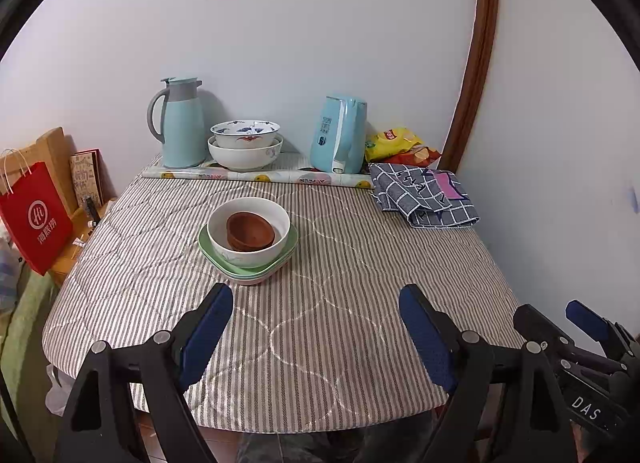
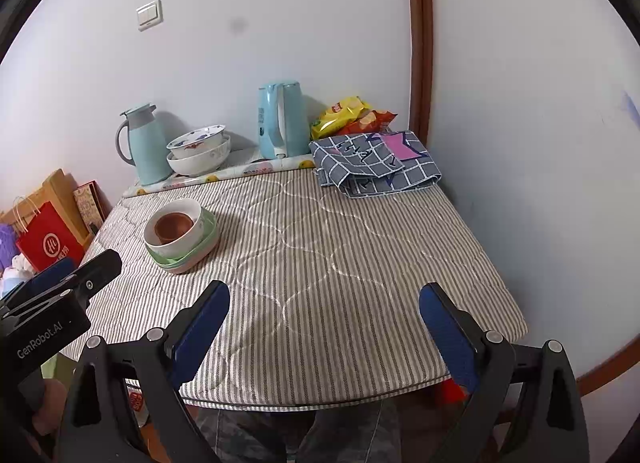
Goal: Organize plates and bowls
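We hold the left tongs (image 1: 316,305) and right tongs (image 2: 324,303) spread wide and empty over the near edge of the tabletop (image 1: 340,303). Ahead, the brown bowls (image 1: 250,231) nest in a white bowl (image 1: 248,229) on green plates (image 1: 286,253); stacking appears done. Two patterned bowls (image 1: 245,145) sit stacked by the wall.

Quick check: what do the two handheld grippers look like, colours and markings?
Both match: black angular linkage frames with silver pivot pins and blue pads lining the jaws. Left gripper body reads "GenRobot.AI" in white, seen from the right wrist view; right gripper body shows "DAS" from the left wrist view. No cables or sleeves visible.
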{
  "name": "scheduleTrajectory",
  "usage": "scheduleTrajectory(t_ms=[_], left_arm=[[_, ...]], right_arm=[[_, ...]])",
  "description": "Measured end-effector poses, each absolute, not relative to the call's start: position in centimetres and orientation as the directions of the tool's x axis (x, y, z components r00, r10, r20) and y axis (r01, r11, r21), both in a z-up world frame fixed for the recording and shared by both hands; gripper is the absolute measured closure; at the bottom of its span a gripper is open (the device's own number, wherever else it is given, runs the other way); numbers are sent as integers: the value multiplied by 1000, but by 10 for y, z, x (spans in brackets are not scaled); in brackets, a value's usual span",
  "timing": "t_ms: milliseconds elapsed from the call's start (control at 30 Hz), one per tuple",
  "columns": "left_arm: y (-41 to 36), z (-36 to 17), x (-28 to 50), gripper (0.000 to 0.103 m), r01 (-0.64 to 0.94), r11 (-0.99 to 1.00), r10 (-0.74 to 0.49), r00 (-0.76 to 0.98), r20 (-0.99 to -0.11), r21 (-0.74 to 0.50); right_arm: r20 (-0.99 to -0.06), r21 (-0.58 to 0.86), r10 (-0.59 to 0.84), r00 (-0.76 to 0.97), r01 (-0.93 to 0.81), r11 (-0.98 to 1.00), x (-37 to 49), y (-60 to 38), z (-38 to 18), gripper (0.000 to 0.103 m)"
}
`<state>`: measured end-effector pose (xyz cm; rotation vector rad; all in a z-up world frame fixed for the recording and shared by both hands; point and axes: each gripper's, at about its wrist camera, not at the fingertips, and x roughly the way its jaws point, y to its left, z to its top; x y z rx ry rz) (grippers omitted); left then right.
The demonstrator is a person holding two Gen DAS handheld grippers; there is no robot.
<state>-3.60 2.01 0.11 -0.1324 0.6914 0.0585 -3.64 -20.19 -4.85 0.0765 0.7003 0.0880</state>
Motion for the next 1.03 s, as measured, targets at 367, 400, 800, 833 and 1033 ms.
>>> scheduleTrajectory(t_ms=[367,400,800,833,1033], left_arm=[[21,0,-37,19,-99,990,11,768,-640,-103],[21,0,-37,19,-99,990,11,768,-640,-102],[21,0,-36,19,-100,990,11,770,-638,-104],[22,0,-36,19,-100,989,11,770,-638,-105],[21,-2,-33,19,-102,989,11,769,-639,-105]], right_arm=[[-640,102,104,761,-49,994,-39,-203,-50,8],[-640,102,103,761,-49,994,-39,-203,-50,8],[-636,97,104,764,-55,994,-39,-201,-50,8],[-637,96,103,764,-54,994,-39,-201,-51,8],[-638,102,107,763,-54,993,-37,-201,-52,8]])
